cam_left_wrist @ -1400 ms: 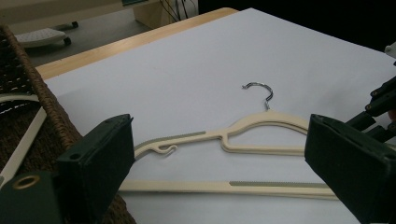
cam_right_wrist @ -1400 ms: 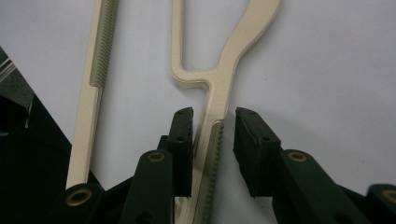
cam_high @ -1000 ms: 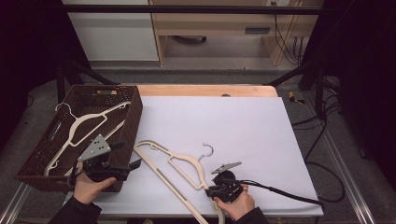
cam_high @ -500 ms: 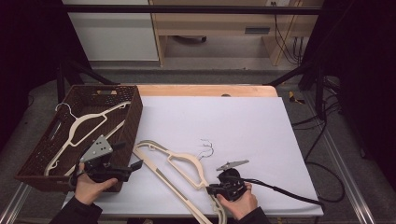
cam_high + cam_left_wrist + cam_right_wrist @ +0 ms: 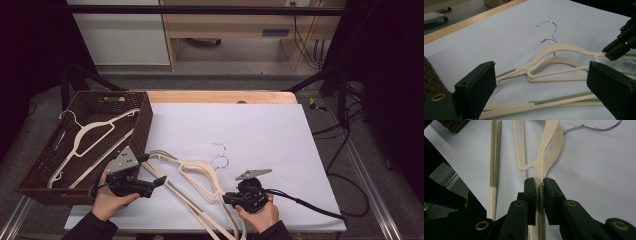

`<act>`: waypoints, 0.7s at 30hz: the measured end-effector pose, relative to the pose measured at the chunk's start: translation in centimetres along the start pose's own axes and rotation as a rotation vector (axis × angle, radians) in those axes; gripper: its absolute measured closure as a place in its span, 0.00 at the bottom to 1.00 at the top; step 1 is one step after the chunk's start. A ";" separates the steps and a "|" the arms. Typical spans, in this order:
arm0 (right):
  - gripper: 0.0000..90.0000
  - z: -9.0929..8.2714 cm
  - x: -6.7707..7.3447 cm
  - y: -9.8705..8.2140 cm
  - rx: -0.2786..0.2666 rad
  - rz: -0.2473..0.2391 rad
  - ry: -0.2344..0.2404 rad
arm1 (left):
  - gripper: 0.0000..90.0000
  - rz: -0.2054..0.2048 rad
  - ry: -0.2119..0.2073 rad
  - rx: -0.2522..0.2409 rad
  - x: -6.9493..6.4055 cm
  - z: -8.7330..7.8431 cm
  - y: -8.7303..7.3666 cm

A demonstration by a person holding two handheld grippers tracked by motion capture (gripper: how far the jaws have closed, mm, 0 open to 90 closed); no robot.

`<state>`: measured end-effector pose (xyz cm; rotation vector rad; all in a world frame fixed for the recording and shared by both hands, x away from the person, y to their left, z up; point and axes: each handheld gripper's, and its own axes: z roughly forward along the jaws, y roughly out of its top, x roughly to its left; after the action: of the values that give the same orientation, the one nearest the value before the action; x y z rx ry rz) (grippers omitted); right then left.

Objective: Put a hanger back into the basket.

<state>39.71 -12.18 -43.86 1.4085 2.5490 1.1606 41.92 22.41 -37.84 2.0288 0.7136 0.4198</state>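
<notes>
Cream plastic hangers with wire hooks [image 5: 200, 175] lie stacked near the white table's [image 5: 280, 135] near edge. The right gripper [image 5: 539, 185] pinches one hanger's ribbed shoulder arm; the left gripper [image 5: 541, 87], jaws spread wide, hovers at the stack's left end. The high view adds a brown wicker basket [image 5: 45, 180] at far left holding another cream hanger [image 5: 90, 135].
</notes>
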 end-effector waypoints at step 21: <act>0.90 -1.0 0.0 0.3 -0.016 -0.049 -0.003 | 0.20 0.077 -0.061 0.224 0.4 10.7 1.6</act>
<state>39.57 -12.75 -42.97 1.3353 2.5504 1.1679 48.63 15.01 -42.12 2.2752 0.6710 0.3324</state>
